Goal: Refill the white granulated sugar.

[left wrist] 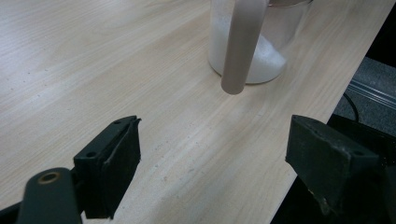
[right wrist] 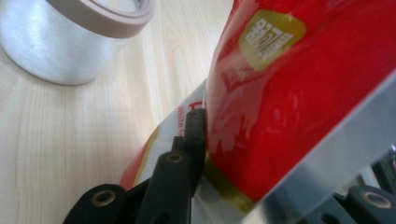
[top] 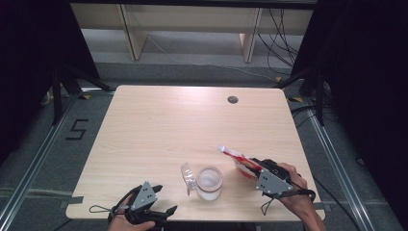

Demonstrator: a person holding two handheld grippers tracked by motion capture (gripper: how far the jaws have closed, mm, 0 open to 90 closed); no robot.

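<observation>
A clear glass jar (top: 210, 183) (left wrist: 261, 51) (right wrist: 70, 42) holding white powder stands near the table's front edge. Its beige-rimmed lid (top: 188, 178) (left wrist: 243, 42) hangs flipped open on the jar's left side. My right gripper (top: 251, 167) (right wrist: 280, 168) is shut on a red and white packet (top: 237, 158) (right wrist: 289, 93), which is tilted, with its top end up and to the left, just right of the jar. One black finger (right wrist: 194, 137) presses against the packet's side. At the front left edge my left gripper (top: 164, 198) (left wrist: 212, 154) is open with nothing between its jaws, which point toward the jar.
The wooden table (top: 159, 125) has a round cable hole (top: 233, 99) at the back right. Its front edge runs close under both hands. Beyond the far edge are a grey floor, wooden shelf legs (top: 132, 36) and cables.
</observation>
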